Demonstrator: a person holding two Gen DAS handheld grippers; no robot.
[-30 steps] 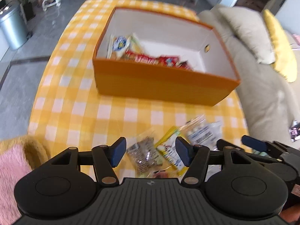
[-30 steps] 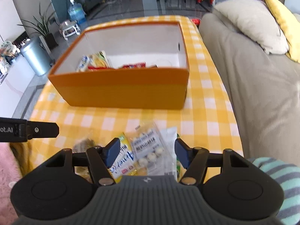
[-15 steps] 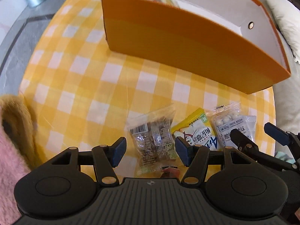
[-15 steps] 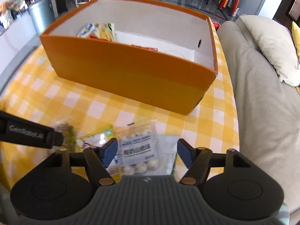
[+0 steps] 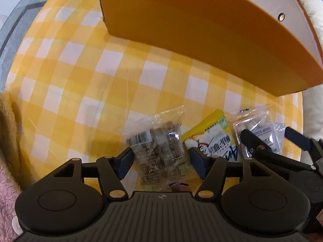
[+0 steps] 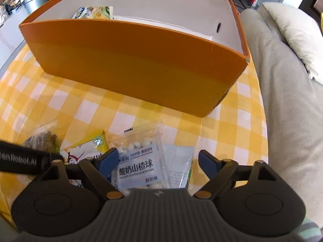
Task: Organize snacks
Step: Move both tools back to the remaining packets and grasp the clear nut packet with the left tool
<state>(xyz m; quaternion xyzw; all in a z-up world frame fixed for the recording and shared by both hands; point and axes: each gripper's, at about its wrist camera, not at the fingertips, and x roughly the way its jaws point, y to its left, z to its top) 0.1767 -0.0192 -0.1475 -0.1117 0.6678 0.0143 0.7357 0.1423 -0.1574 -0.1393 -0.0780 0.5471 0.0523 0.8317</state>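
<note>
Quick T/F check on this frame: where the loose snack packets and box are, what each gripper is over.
1. The orange box already holds some snacks. True.
2. The left gripper is over the brown snack packet. True.
3. The right gripper is shut on the packet of white balls. False: its jaws are opening, the packet lying between them.
4. The yellow packet lies inside the box. False: it is on the checked tablecloth.

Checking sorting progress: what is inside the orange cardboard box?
In the orange cardboard box, two snack packets lean at the back left corner. Its front wall hides the floor, so more may lie unseen.
</note>
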